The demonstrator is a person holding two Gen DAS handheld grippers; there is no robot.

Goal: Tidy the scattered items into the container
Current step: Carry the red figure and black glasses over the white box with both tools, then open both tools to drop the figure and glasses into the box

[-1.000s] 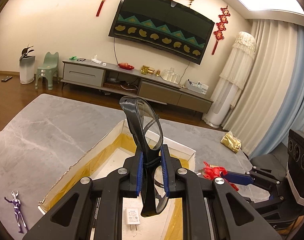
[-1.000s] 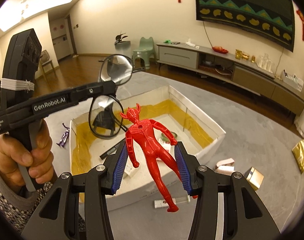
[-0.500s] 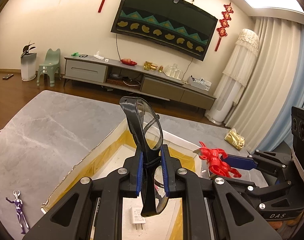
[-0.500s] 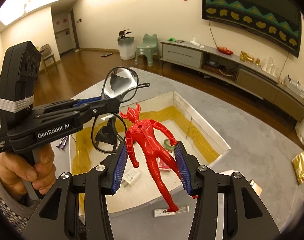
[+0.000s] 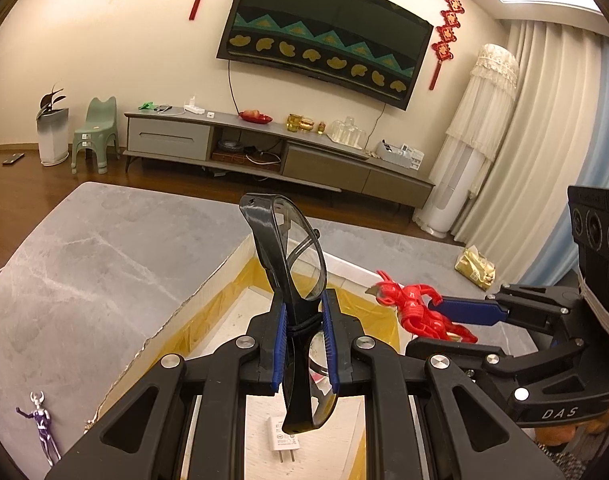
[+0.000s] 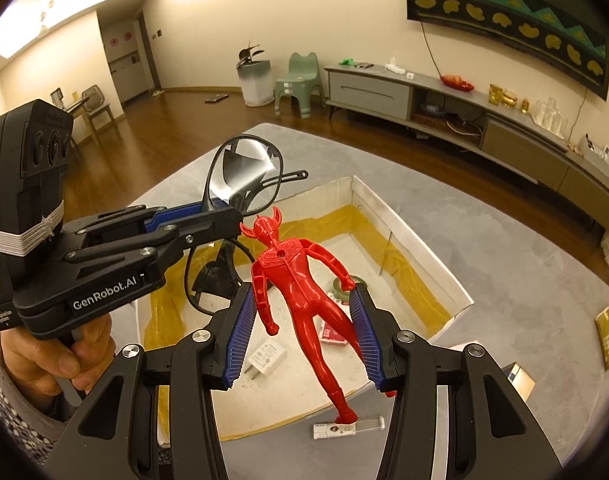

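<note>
Black-framed glasses (image 5: pixel 292 252) stand upright in my left gripper (image 5: pixel 304 308), which is shut on their frame. In the right wrist view the glasses (image 6: pixel 240 176) hang over the left part of the white box (image 6: pixel 416 240) lined with yellow tape. My right gripper (image 6: pixel 300 296) is shut on a red horned toy figure (image 6: pixel 296 280), held above the box's near side. In the left wrist view the red figure (image 5: pixel 418 312) is just right of the glasses. A person's hand (image 6: pixel 56 356) holds the left gripper.
Inside the box lie a white charger plug (image 6: pixel 264 358), a tape roll (image 6: pixel 346 282) and a red packet (image 6: pixel 330 332). On the grey table outside are a white stick (image 6: pixel 348 428), a small carton (image 6: pixel 518 376), a gold packet (image 5: pixel 476 268) and a purple figure (image 5: pixel 42 428).
Both grippers have moved forward over the box and closer together, each keeping its hold. The red figure now hangs over the box interior beside the glasses.
</note>
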